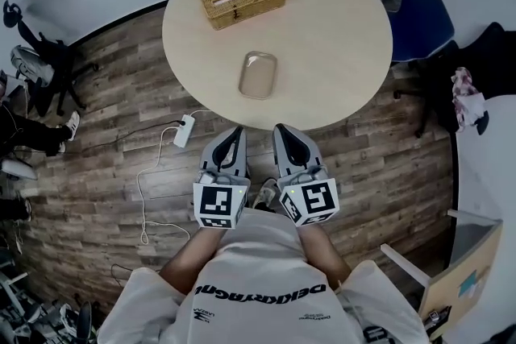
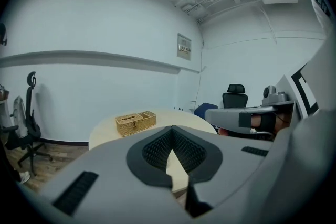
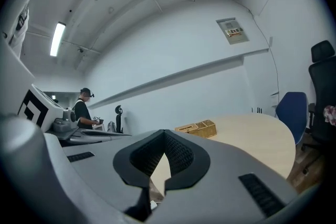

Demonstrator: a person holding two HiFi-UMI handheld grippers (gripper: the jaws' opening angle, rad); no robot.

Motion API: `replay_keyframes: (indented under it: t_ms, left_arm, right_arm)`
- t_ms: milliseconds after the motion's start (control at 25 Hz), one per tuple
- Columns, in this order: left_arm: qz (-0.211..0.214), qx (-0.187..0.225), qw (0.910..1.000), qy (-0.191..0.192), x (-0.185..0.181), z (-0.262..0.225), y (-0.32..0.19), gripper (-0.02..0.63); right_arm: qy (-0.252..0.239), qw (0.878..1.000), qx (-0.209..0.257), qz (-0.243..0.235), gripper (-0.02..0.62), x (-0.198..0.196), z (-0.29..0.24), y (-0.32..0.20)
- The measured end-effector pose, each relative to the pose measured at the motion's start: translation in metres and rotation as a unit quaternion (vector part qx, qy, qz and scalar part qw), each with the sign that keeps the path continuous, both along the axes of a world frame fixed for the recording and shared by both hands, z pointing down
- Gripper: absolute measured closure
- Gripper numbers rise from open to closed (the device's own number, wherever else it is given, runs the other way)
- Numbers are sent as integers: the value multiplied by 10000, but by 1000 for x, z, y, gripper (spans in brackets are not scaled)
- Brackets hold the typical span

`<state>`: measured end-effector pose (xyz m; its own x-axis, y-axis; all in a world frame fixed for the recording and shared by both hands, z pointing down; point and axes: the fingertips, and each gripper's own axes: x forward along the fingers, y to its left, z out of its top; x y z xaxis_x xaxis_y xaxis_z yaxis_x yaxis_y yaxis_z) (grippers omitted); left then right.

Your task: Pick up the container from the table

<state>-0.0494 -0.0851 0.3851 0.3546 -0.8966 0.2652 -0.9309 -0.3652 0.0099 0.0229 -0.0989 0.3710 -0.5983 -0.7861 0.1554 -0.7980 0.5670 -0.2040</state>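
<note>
Head view: one round pale wooden table (image 1: 339,28) seen from above, carrying two things. One shallow, rounded-rectangle container (image 1: 258,75) lies near the table's near edge, in front of the person. One wicker basket (image 1: 243,1) sits well apart from it, near the far left edge.

Two grippers are held close to the person's body, off the table and above the wooden floor. The left gripper (image 1: 234,131) and right gripper (image 1: 282,129) point toward the near edge, side by side. Each carries one marker cube.

In the left gripper view and the right gripper view, each gripper's jaw tips are pressed together with nothing between them. Their grey bodies cover the near part of the table, so the container is hidden there. Only the basket shows beyond them.

One white power strip (image 1: 185,130) lies on the floor, its cable partly hidden.
</note>
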Motion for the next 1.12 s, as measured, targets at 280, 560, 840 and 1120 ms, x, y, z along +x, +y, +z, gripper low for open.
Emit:
replay_keyframes:
  t_ms: [280,560,840,1120]
  left_arm:
    - [149,-293,9994,-45,-11,29,-60,591]
    - [283,-583,9979,-60,-26,64,-113,591]
    - [373,-963,9946,22,-35,107,-154,589]
    - [325,-1385,9894,301,-35,145,-172,526]
  right_arm:
    - [57,9983,-428,382,563,-6,32,-63]
    - [213,9927,-963,701,563,-17,79,-110]
    - [281,9851,-1420,926,563,-20,124,-139]
    - [370,9774,-1729,1160,514,-12,160,-156]
